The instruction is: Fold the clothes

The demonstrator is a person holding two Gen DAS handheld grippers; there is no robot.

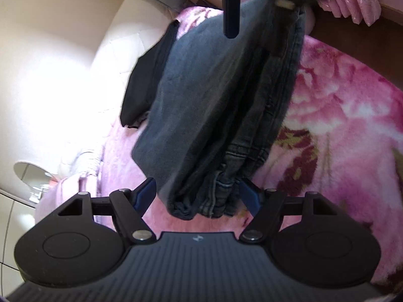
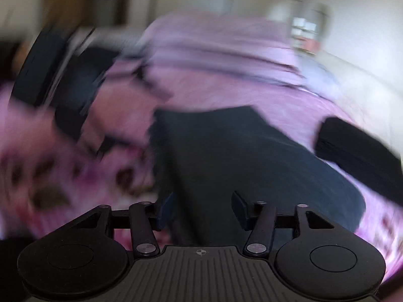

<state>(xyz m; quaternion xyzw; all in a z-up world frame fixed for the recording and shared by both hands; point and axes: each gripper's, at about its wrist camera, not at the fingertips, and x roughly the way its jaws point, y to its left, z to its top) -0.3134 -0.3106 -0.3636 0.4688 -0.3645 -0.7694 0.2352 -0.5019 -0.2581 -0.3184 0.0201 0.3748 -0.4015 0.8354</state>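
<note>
- Left wrist view: the left gripper has its two blue-padded fingers spread on either side of the bunched hem end of a pair of jeans; whether the pads actually press the cloth cannot be told, and the jaws are plainly wide apart.
- The jeans lie folded lengthwise on a pink floral blanket, running from the left gripper toward the far side of the bed, where the cloth rises up to the right gripper.
- One dark finger of the right gripper hangs over the denim; its other side meets the lifted fold of the jeans, but the grip itself is cut off at the top edge.
- A black garment lies just beside the jeans, partly under their edge.
- Right wrist view: heavily blurred. The right gripper shows its fingers apart, with the jeans passing beneath and between them.
- The black garment sits off to the side of the denim, on the pink blanket.
</note>
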